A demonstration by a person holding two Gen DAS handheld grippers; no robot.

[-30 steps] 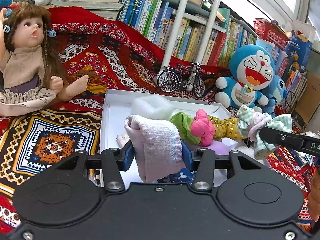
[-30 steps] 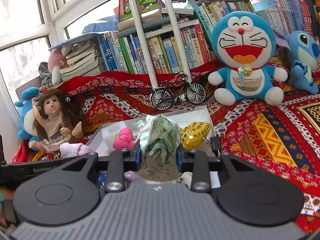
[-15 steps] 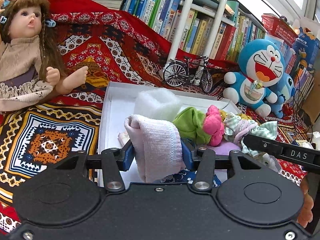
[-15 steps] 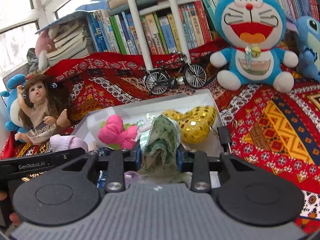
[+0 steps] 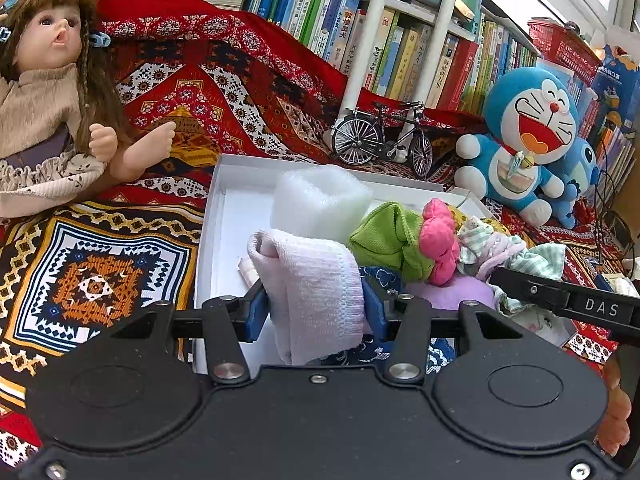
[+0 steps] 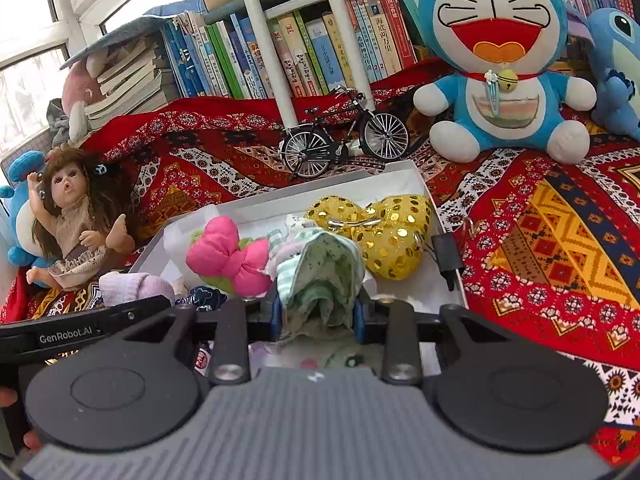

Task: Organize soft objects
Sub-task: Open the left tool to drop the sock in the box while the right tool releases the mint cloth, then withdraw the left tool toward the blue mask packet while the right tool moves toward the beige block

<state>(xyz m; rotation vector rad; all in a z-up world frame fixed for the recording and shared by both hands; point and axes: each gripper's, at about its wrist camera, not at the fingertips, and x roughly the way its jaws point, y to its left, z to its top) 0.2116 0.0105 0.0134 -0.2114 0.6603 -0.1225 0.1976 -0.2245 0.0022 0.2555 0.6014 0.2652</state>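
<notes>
My left gripper (image 5: 316,306) is shut on a folded pale pink sock (image 5: 312,280), held over the near left part of a white box (image 5: 224,184). My right gripper (image 6: 318,312) is shut on a bundle of green striped and spotted cloth (image 6: 324,272) over the box's near side (image 6: 404,172). In the box lie a white foam roll (image 5: 320,200), a green and pink plush flower (image 5: 408,236) (image 6: 228,254), a gold sequin heart (image 6: 384,228) and a dark blue cloth (image 5: 380,280). From the left wrist view the right gripper's finger (image 5: 560,300) shows at right, holding the striped cloth (image 5: 500,248).
The box rests on a red patterned blanket (image 6: 540,240). A doll (image 5: 48,92) sits at the left, a model bicycle (image 5: 380,136) stands behind the box, and a blue cat plush (image 6: 500,60) sits at the right. Shelves of books (image 6: 300,48) line the back.
Both grippers have come lower and closer over the box, still holding their cloths. The right gripper's striped cloth now hangs nearer the pink flower.
</notes>
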